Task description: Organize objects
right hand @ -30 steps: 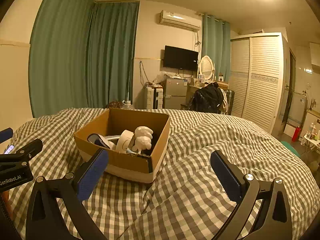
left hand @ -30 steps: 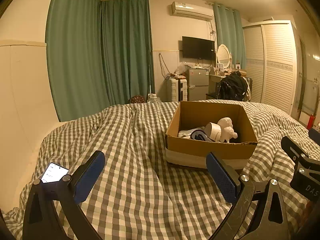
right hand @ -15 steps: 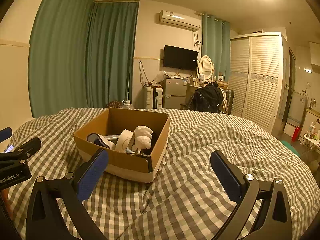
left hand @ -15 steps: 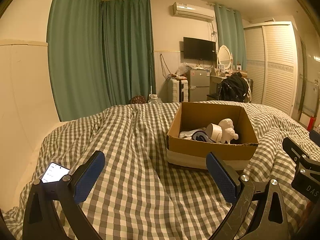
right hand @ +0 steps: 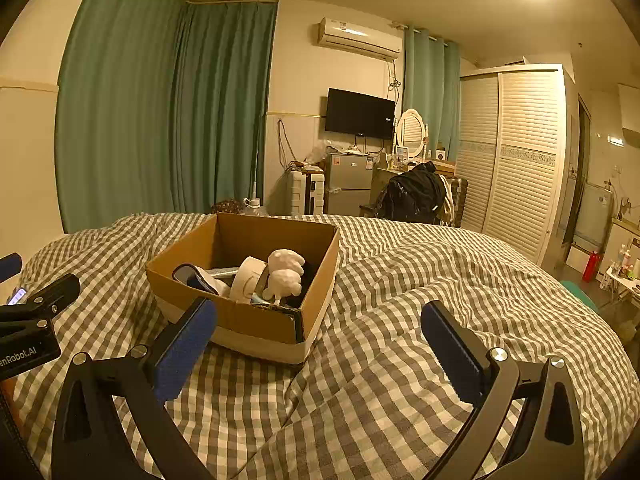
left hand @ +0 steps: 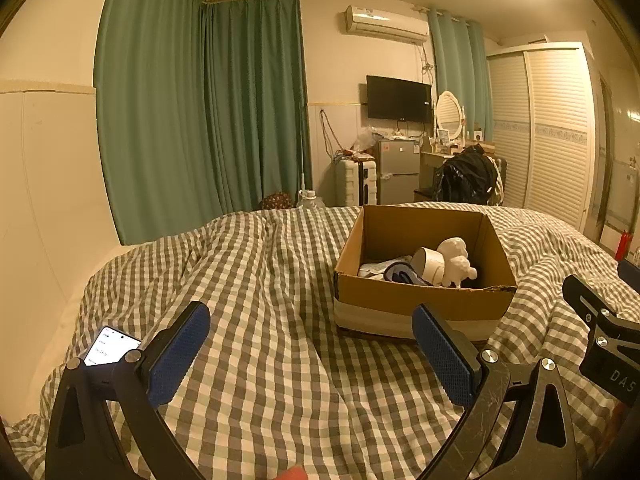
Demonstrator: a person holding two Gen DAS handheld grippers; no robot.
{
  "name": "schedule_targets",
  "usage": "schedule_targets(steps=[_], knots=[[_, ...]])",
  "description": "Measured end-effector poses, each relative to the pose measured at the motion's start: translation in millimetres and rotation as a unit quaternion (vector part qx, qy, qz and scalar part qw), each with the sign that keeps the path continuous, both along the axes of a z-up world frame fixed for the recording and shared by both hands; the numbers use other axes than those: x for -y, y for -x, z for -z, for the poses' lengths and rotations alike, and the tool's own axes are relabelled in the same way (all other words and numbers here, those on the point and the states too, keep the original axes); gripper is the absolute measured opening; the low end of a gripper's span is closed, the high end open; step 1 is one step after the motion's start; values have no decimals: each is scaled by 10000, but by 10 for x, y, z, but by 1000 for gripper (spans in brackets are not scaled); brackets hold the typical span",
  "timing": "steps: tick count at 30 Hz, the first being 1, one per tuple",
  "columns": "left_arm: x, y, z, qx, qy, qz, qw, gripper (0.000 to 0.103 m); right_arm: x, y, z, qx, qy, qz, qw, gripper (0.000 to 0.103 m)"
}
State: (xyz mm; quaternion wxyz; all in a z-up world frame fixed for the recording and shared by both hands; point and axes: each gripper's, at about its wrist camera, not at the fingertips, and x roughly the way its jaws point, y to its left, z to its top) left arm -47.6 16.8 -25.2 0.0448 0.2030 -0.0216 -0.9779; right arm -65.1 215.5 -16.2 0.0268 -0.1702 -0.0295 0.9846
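Both grippers, left (left hand: 310, 346) and right (right hand: 318, 338), hang wide and empty over the bed (left hand: 260, 280), with the box (right hand: 256, 320) of objects ahead between them, right of the left one and seemingly nearer the right.

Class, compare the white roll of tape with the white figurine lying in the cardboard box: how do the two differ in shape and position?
The roll of tape is a smooth ring with an open core; the figurine is lumpy and irregular. The figurine rises higher above the box rim than the roll. In the right wrist view the roll sits left of the figurine. Both are white, touch each other, and lie inside the cardboard box.
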Motion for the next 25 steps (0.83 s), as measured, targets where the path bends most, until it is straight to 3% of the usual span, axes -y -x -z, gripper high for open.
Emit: schedule_targets(steps=[25], knots=[[-39, -7, 43, -11, -5, -20, 10000, 103, -6, 1, 13, 24, -6, 11, 10000, 102]])
